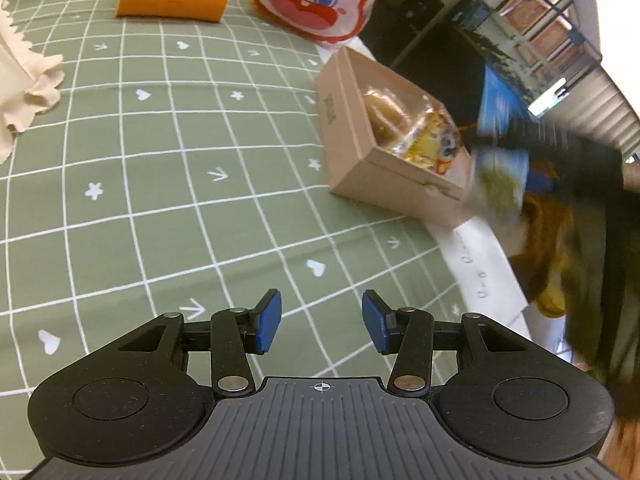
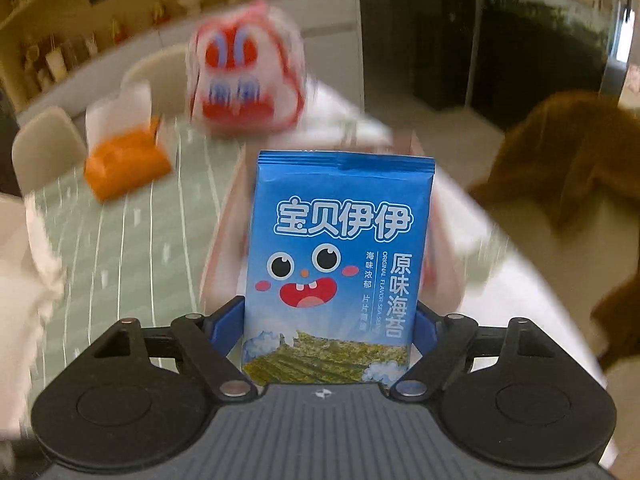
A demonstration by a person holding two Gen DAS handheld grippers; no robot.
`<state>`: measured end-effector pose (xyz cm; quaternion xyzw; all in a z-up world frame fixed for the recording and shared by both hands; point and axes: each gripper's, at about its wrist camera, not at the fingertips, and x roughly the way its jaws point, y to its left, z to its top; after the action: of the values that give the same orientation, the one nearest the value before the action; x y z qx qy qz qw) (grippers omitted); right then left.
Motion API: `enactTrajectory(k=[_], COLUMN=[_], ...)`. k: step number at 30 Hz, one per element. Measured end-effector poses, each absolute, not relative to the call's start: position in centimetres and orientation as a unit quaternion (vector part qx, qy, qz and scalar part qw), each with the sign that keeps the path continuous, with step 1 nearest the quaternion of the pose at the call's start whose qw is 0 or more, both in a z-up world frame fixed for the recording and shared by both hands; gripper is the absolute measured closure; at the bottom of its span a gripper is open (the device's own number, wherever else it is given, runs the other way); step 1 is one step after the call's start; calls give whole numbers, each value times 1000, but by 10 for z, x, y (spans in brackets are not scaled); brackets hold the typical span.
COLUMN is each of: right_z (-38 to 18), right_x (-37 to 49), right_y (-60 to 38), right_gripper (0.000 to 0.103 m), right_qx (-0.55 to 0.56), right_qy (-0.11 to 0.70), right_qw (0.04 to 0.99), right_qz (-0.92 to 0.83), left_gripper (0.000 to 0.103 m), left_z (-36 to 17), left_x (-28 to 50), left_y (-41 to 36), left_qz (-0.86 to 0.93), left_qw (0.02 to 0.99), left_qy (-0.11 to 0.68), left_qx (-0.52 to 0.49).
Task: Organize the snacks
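The right hand-held gripper (image 2: 330, 320) pinches 1 blue seaweed snack packet (image 2: 340, 268) upright above the open cardboard box (image 1: 352, 128) at the counter (image 1: 160, 200) edge, seemingly for dropping in, while the left hand-held gripper (image 1: 322, 326) hovers spread, empty.

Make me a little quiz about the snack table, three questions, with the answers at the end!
1. True or false: the left gripper is holding a snack.
2. What does the right gripper have between its jaws? A) an orange box B) a blue seaweed packet C) a cloth
3. Fill in: a clear-wrapped snack already lies inside the cardboard ____.

Key
1. False: its jaws stand open over the green checked tablecloth with nothing between them.
2. B: the blue seaweed packet stands upright, pressed by the pads on both sides.
3. box: the cardboard box sits near the table's edge with the clear-wrapped snack in it.
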<state>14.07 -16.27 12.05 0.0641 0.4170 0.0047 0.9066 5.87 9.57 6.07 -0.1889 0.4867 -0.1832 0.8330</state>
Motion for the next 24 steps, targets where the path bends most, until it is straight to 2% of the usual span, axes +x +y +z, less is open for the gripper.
enactTrajectory(k=[4,8,10,11,18,24], right_z=[136,99,74,69,107,143], right_x=[200,263,281,284,260,197], right_y=[-172,-158,-142,-137,-149,-177], right_gripper=[20,19,18,14,14,14], right_qx=[86,89,36,13,31,42], right_qy=[408,475,501,504,441,379], right_qw=[909,875,864,863,894,922], right_qz=[13,38,27,21,76,69], left_gripper=[53,53,53,53,53,53], left_z=[64,60,57,56,58,54], left_x=[55,49,46,45,41,41], left_y=[99,104,107,109,105,73], left_qz=[-178,-157,-145,-141,-123,-138], left_qw=[835,835,834,834,843,862], left_qy=[485,492,497,498,489,471], left_qx=[-189,-188,-189,-190,-187,-131])
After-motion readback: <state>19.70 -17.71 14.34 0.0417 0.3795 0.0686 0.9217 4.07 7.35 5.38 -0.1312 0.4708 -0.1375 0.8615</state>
